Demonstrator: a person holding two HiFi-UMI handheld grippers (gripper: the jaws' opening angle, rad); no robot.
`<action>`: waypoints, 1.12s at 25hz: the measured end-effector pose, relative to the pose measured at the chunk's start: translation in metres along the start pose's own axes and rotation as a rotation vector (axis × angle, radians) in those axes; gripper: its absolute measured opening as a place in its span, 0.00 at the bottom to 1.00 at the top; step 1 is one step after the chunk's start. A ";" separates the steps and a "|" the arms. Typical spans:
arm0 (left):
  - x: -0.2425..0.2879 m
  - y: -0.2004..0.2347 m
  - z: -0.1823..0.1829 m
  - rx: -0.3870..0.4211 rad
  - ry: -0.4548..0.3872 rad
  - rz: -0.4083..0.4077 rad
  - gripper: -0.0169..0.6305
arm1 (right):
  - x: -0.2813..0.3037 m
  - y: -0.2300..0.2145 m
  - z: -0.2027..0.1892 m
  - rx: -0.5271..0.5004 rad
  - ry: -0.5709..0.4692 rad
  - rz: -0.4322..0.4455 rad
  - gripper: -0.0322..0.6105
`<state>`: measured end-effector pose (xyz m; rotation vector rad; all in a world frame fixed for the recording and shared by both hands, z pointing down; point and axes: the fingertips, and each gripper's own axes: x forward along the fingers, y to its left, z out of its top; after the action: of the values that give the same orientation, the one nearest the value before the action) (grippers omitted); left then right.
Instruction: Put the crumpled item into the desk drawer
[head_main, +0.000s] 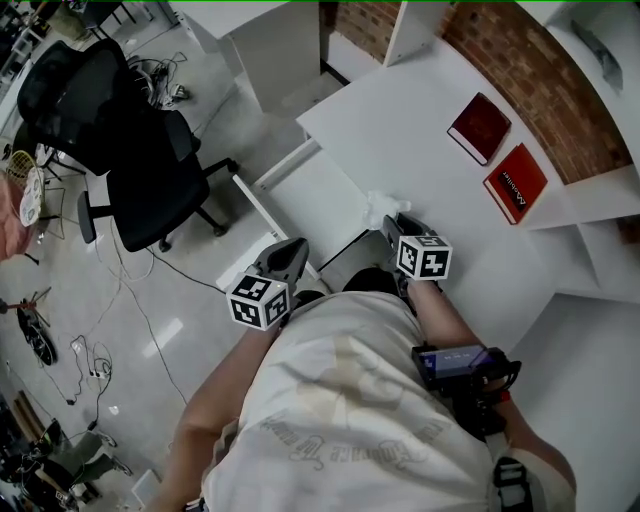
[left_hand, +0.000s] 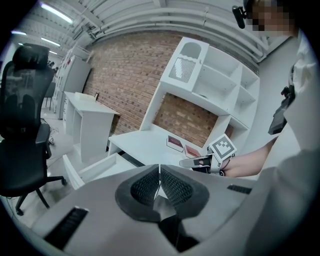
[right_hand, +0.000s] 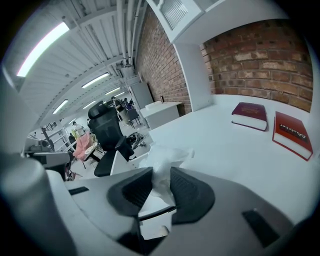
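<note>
Right gripper (right_hand: 161, 176) clamped on tissue (right_hand: 166, 159) at desk (head_main: 420, 170) front edge; open drawer (head_main: 322, 203) just leftward; left gripper (left_hand: 159, 174) closed, empty.

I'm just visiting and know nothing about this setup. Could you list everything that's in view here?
desk: one, white, against the brick wall
drawer: one, white, pulled open at the desk's left
books: two, dark red and brighter red, flat on the desk near the wall
crumpled paper: one, white, gripped above the desk's front edge
office chair: one, black, on the floor left of the drawer
cables: several, dark, on the floor by the chair
shelves: one unit, white, above the desk
left gripper: one, grey, shut, empty, near the drawer
right gripper: one, grey, shut on the crumpled paper
</note>
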<state>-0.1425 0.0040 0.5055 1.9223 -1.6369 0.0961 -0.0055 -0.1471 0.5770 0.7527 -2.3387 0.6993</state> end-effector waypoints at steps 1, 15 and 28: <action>-0.004 0.004 -0.001 -0.003 -0.005 0.007 0.07 | 0.002 0.005 -0.001 -0.005 0.002 0.006 0.24; -0.022 0.067 0.008 -0.074 -0.074 0.099 0.07 | 0.063 0.057 0.011 -0.092 0.085 0.114 0.24; -0.039 0.097 0.015 -0.110 -0.073 0.180 0.07 | 0.102 0.090 0.018 -0.104 0.144 0.195 0.24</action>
<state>-0.2452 0.0253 0.5147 1.7126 -1.8224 0.0078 -0.1388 -0.1299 0.6046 0.4185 -2.3145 0.6842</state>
